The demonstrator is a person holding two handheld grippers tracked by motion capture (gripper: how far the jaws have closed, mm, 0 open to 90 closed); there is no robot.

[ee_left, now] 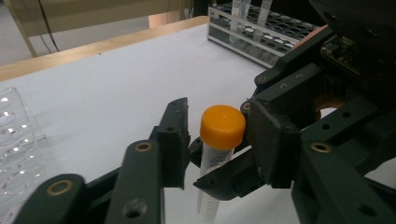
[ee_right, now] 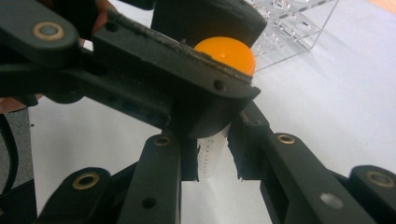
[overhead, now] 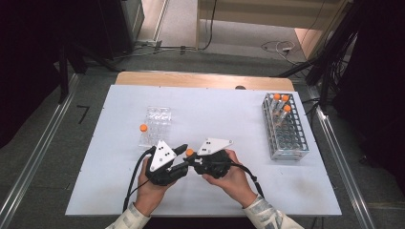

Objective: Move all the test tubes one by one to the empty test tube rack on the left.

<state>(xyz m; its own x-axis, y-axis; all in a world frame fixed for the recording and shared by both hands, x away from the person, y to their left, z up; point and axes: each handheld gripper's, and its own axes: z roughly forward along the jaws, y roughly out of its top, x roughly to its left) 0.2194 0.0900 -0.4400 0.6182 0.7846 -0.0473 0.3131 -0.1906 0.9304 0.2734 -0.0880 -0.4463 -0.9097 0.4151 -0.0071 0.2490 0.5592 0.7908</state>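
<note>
Tube [ee_left: 212,158]: clear, orange cap [ee_left: 222,126]. Both grippers' jaws: black. Table [overhead: 215,109]: white top, wooden edge. Rack [overhead: 284,127]: grey. Well plate [overhead: 156,121]: clear. Sleeves: pale plaid.

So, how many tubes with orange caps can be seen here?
5: three stand in the metal rack at and; one by the clear tray; one between both tongs. Others may be hidden.

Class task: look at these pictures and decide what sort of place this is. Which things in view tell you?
Probably a laboratory bench set up for recorded handling trials. Clues: a tube rack holding orange-capped tubes, a clear well plate on the white table, and a capped sample tube between two hand-held grippers.
</note>
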